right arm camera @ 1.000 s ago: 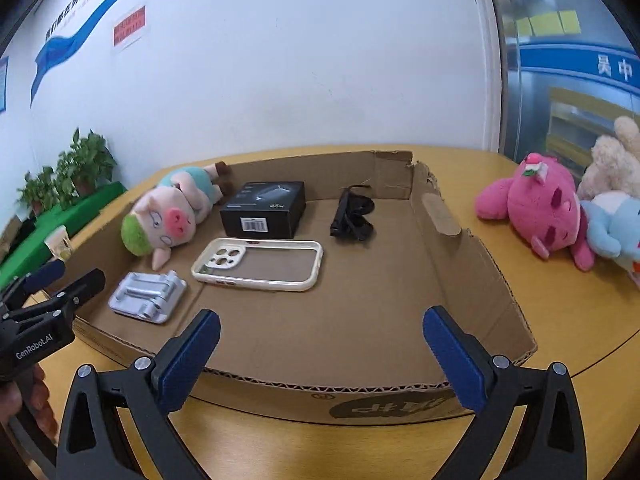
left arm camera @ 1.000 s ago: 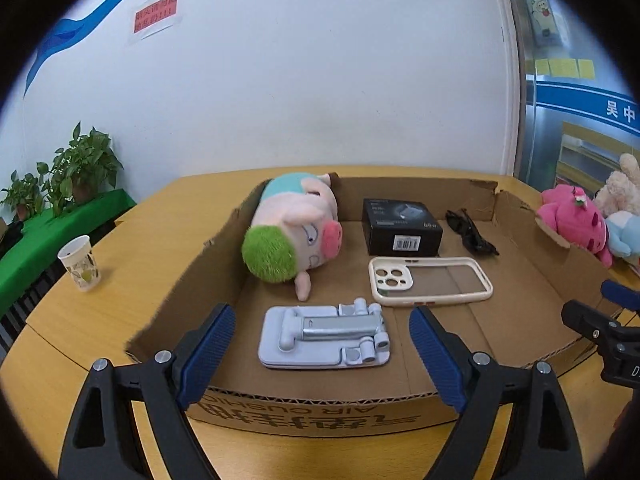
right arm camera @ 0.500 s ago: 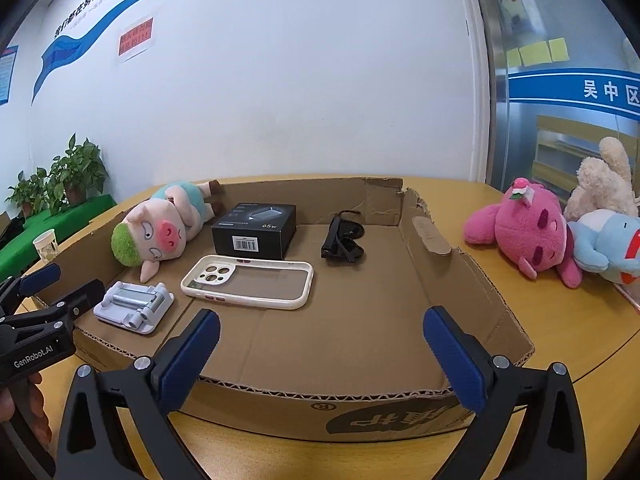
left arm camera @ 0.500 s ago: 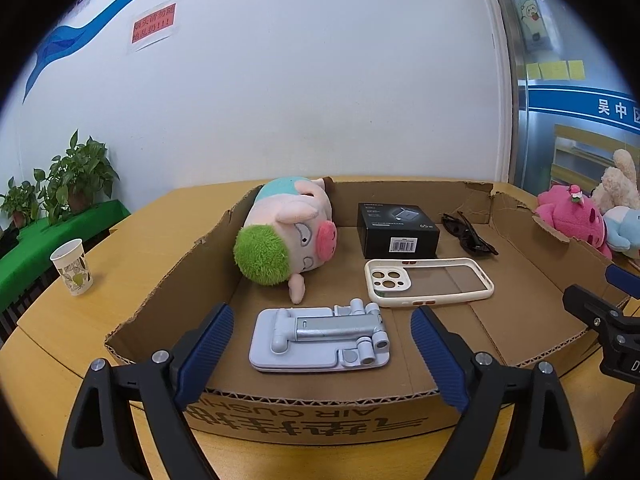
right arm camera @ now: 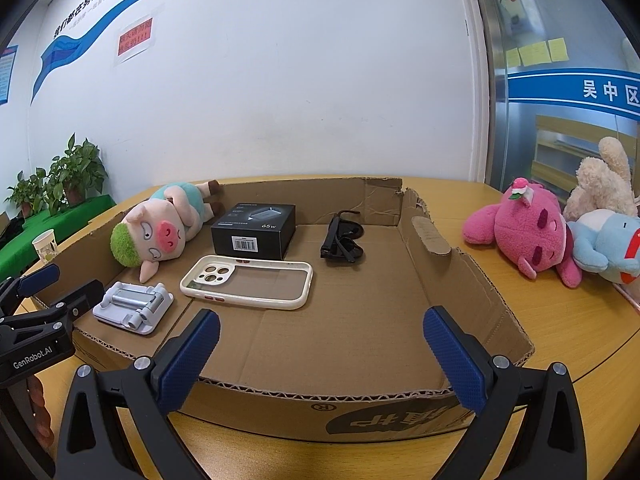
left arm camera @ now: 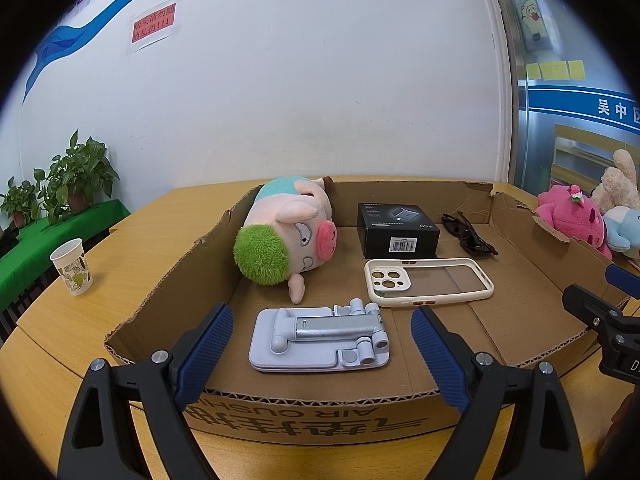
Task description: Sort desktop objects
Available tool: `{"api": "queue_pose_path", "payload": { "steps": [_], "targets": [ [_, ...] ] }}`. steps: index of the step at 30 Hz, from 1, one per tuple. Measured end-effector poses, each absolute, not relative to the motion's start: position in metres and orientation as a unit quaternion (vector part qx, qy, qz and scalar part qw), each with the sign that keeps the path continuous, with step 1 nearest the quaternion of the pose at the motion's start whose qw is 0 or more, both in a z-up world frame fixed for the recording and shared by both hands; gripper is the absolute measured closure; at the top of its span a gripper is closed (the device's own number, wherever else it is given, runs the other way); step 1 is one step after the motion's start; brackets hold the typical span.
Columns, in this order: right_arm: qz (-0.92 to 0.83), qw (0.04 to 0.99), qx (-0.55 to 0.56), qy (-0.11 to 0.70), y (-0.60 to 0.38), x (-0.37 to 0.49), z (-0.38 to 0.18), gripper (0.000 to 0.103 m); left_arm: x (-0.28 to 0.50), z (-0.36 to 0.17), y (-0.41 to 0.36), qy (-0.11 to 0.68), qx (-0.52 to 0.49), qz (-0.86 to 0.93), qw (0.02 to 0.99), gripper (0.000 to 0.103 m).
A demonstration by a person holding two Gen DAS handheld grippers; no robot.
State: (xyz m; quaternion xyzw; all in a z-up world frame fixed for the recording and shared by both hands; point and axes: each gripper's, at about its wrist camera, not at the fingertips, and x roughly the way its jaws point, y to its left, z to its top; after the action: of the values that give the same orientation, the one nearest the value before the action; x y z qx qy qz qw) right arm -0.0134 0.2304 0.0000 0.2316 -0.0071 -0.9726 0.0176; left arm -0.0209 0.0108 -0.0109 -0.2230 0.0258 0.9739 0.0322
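Note:
A shallow cardboard tray (left arm camera: 312, 408) (right arm camera: 472, 280) on the wooden table holds a pig plush with green hair (left arm camera: 288, 232) (right arm camera: 160, 232), a black charger box (left arm camera: 396, 230) (right arm camera: 254, 230), black sunglasses (left arm camera: 468, 234) (right arm camera: 344, 242), a cream phone case (left arm camera: 428, 282) (right arm camera: 246, 284) and a folded grey phone stand (left arm camera: 320, 338) (right arm camera: 134, 306). My left gripper (left arm camera: 322, 354) is open and empty just before the tray's near wall, facing the stand. My right gripper (right arm camera: 322, 354) is open and empty at the tray's near wall, right of the left one.
A pink plush (right arm camera: 524, 232), a blue plush (right arm camera: 608, 246) and a beige plush (right arm camera: 604, 176) lie on the table right of the tray. A paper cup (left arm camera: 72, 266) stands on the left. Potted plants (left arm camera: 76, 176) sit on a green cloth at the far left.
Both cameras have tilted up and dropped lower, so the tray is seen at a flatter angle. Both grippers stay open and the objects have not moved.

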Motion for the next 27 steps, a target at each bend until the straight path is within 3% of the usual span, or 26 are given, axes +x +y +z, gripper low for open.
{"api": "queue_pose_path", "payload": {
  "steps": [27],
  "targets": [
    [-0.972, 0.022, 0.232, -0.005, 0.2289, -0.0149, 0.0001, 0.0, -0.0211, -0.0112, 0.0111, 0.026, -0.223, 0.974, 0.032, 0.012]
  ]
}}
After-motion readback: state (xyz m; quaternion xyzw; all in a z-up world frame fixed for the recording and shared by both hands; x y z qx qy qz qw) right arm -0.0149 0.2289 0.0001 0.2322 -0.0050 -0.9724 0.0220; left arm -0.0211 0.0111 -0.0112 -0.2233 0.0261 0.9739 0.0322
